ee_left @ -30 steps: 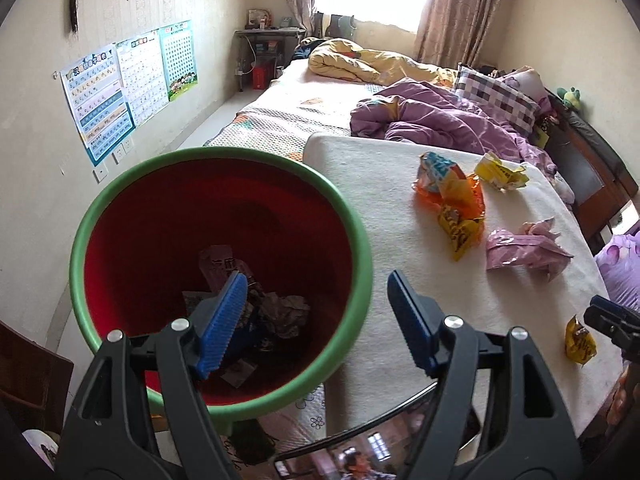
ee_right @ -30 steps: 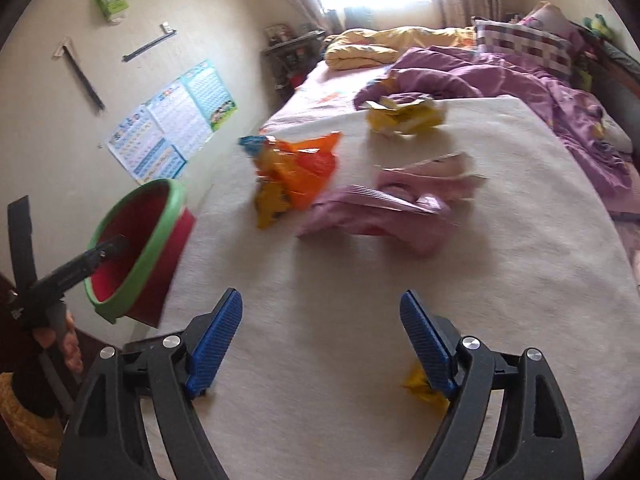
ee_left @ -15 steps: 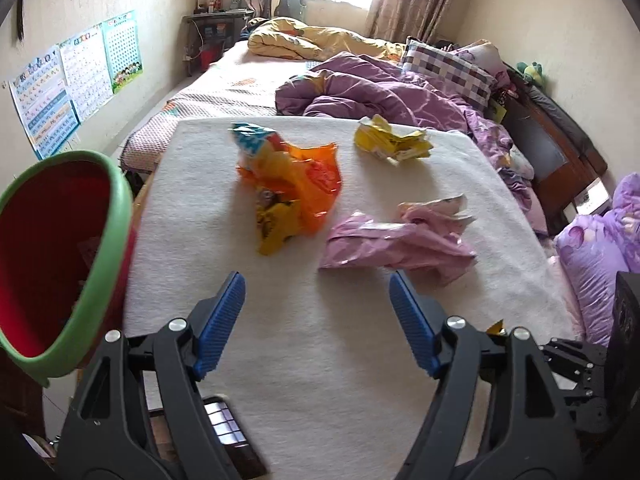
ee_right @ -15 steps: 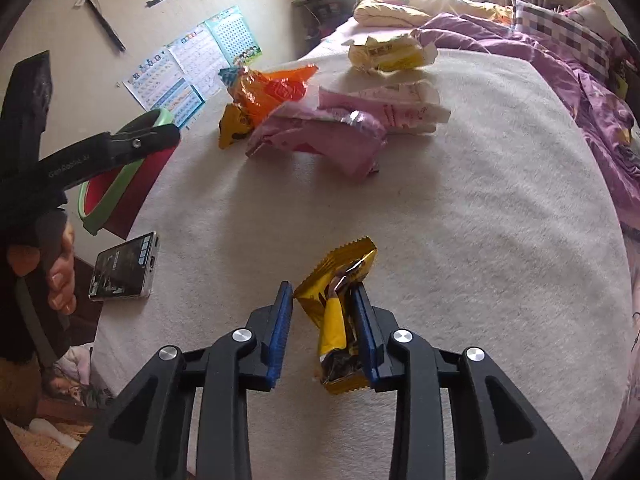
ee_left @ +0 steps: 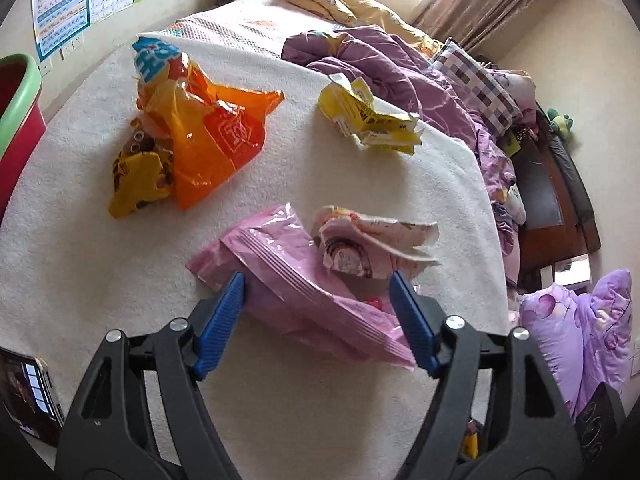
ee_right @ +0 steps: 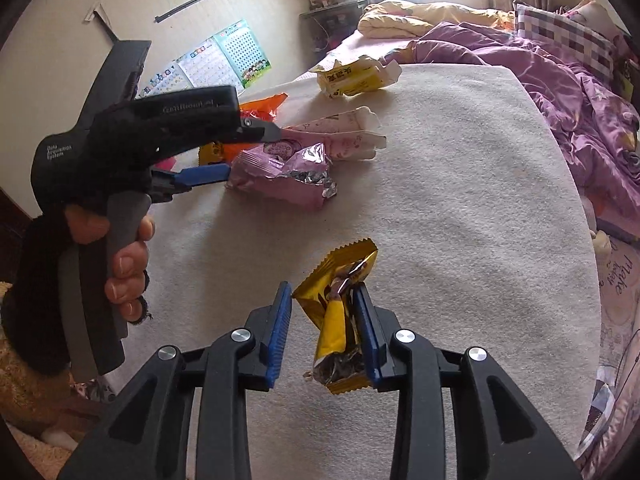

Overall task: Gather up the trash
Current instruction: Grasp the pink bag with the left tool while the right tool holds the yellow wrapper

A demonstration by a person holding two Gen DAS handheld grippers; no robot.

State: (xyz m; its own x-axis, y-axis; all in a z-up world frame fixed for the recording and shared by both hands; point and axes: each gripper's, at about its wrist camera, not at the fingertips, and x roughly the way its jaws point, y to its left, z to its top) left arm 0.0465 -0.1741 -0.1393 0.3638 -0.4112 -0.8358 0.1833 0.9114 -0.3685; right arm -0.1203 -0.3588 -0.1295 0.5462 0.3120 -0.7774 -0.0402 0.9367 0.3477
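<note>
My left gripper (ee_left: 318,316) is open, its blue pads on either side of a crumpled pink wrapper (ee_left: 296,280) on the white blanket; a torn pink-white carton (ee_left: 372,244) lies against it. My right gripper (ee_right: 326,332) holds a small yellow wrapper (ee_right: 336,312) just above the blanket, jaws partly closed with a gap at the left pad. An orange bag with a yellow packet (ee_left: 200,128) and a yellow carton (ee_left: 368,120) lie farther back. The red bin with green rim (ee_left: 16,96) is at the far left. The left gripper (ee_right: 208,152) also shows in the right wrist view.
A phone (ee_left: 32,396) lies at the blanket's near left edge. Purple bedding (ee_left: 400,68) and a checked pillow (ee_left: 476,80) lie behind the blanket. A dark wooden headboard (ee_left: 552,184) stands on the right. Posters hang on the left wall (ee_left: 64,4).
My left gripper swung from over the bin to the pink wrapper and now straddles it. My right gripper closed on the small yellow wrapper and lifted it slightly.
</note>
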